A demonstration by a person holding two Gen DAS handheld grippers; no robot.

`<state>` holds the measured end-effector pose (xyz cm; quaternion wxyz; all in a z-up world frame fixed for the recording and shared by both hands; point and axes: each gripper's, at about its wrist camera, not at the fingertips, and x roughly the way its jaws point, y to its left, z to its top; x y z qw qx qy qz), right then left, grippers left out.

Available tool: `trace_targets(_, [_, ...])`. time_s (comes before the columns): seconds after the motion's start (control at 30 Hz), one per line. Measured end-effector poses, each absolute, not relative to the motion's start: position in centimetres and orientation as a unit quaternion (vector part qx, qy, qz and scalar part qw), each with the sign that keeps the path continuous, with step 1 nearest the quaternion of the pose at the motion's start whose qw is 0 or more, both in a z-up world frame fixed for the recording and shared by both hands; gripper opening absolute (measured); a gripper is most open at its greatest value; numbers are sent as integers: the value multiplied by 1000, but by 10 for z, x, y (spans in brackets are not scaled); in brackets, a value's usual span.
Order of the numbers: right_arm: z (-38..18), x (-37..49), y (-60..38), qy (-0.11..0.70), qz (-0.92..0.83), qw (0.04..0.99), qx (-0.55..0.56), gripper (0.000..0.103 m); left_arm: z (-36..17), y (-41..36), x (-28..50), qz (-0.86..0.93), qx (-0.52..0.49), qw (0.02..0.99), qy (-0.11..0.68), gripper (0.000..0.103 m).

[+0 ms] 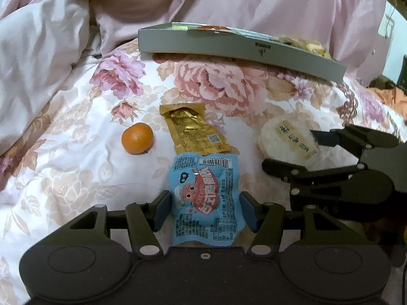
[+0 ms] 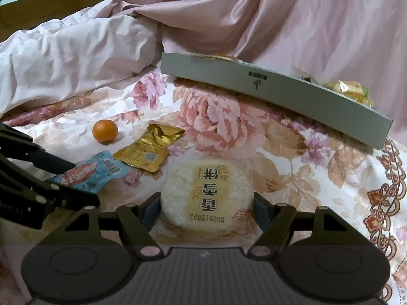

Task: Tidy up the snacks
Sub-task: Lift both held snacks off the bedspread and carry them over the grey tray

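Note:
A blue snack packet [image 1: 206, 178] with a red cartoon lies on the floral bedspread, and my left gripper [image 1: 205, 206] is shut on it, a pad against each side edge. To its right, my right gripper [image 2: 207, 203] is shut on a round white rice cake in clear wrap [image 2: 207, 193], its pads pressing both sides. In the left wrist view the right gripper [image 1: 288, 148] reaches in from the right around the rice cake [image 1: 282, 137]. A gold packet [image 1: 195, 129] and a small orange [image 1: 137, 138] lie loose just beyond the blue packet.
A shallow grey box [image 1: 229, 48] sits tilted at the back of the bedspread [image 1: 76, 178], with several wrapped snacks [image 2: 348, 90] inside its right end. A crumpled pink duvet [image 1: 51, 38] is piled along the left and behind the box.

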<state>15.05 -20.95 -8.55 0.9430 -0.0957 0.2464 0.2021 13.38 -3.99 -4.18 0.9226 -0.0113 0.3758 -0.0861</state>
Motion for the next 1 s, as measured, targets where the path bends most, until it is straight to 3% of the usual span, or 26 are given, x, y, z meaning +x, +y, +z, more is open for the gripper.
trace_targets(0.5, [-74,143,-211,207,204,953,-89,77,-27,-32,132,-79,-54,941,324,60])
trace_targets(1.0, [-9,166,-233,129,179,974,-54,77,48,-39,199,-79,-69,968,229,61])
